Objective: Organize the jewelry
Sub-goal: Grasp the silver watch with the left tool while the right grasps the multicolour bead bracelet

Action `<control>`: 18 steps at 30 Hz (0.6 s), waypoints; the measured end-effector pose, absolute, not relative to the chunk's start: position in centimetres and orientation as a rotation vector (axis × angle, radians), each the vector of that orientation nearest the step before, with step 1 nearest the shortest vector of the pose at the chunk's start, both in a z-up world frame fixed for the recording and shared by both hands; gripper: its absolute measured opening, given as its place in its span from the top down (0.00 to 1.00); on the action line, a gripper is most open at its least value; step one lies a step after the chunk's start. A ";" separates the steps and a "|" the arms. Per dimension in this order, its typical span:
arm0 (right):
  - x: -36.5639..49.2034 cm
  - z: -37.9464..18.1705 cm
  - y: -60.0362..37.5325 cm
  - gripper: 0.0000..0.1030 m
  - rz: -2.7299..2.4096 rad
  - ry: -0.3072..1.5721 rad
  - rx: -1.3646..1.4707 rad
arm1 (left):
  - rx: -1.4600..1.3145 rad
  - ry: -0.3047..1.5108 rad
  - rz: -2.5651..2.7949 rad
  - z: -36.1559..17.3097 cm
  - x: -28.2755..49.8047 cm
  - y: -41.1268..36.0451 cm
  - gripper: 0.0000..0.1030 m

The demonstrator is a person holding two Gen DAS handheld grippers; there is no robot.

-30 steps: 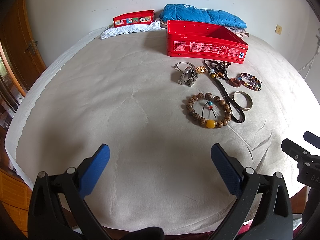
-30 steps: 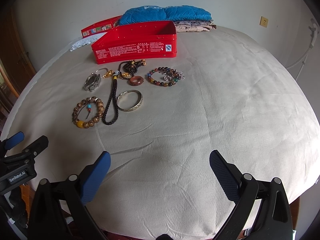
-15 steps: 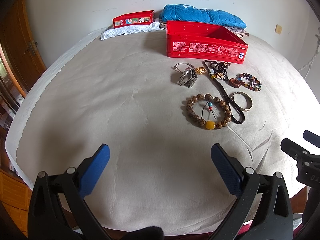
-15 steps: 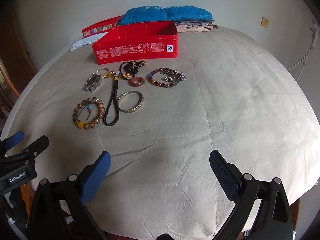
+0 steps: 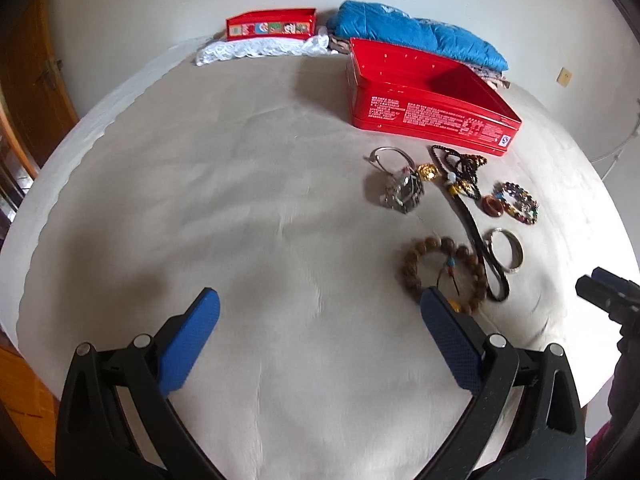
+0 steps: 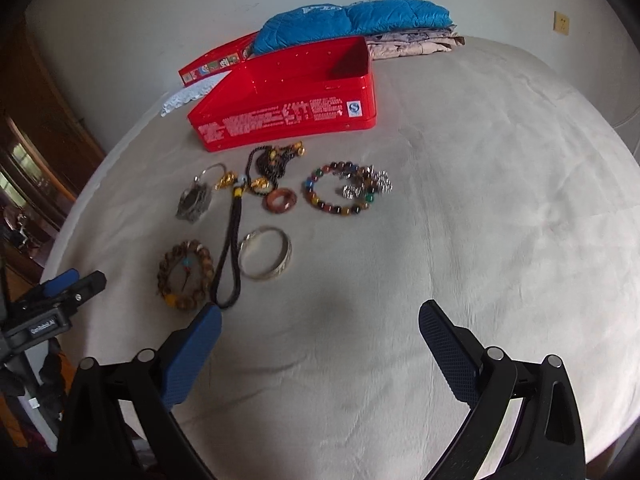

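An open, empty red tin box [image 5: 428, 96] [image 6: 288, 96] stands on the bed. In front of it lie a wooden bead bracelet [image 5: 442, 274] [image 6: 185, 274], a black cord necklace [image 5: 476, 232] [image 6: 234, 236], a silver bangle [image 5: 504, 250] [image 6: 266, 254], a red-brown ring [image 6: 279, 200], a coloured bead bracelet [image 6: 340, 194] and a silver pendant [image 5: 402, 192] [image 6: 194, 200]. My left gripper [image 5: 316, 332] is open and empty, its right finger over the wooden bracelet's near edge. My right gripper [image 6: 318, 336] is open and empty, just short of the bangle.
A beige sheet [image 5: 240, 200] covers the bed. At the back are a red tin lid [image 5: 270, 29], white lace cloth [image 5: 260, 48] and a folded blue quilt [image 6: 352, 20]. A wooden door [image 5: 28, 92] is at the left. The bed edge runs below both grippers.
Both grippers have moved forward toward the jewelry, which now looks larger and nearer. Both stay open and empty. Nothing on the bed has moved.
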State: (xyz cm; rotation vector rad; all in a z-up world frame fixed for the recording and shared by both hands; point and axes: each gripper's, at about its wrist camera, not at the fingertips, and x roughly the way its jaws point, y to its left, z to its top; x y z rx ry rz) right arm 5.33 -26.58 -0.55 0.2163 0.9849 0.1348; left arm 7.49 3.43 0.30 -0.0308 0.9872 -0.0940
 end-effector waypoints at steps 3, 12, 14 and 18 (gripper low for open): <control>7.0 0.1 -26.8 0.10 0.136 0.975 0.205 | -0.052 1.025 -0.156 0.4 9.6 2.6 0.05; 13.3 -0.8 -28.1 0.32 0.161 1.061 0.242 | 0.059 1.124 -0.218 -1.8 16.0 -1.9 0.20; 14.4 -1.5 -28.5 0.34 0.164 1.085 0.260 | 0.068 1.151 -0.227 -2.5 16.8 -2.4 0.24; 16.8 -3.0 -28.9 0.39 0.147 1.138 0.273 | 0.089 1.184 -0.219 -3.7 17.9 -3.1 0.24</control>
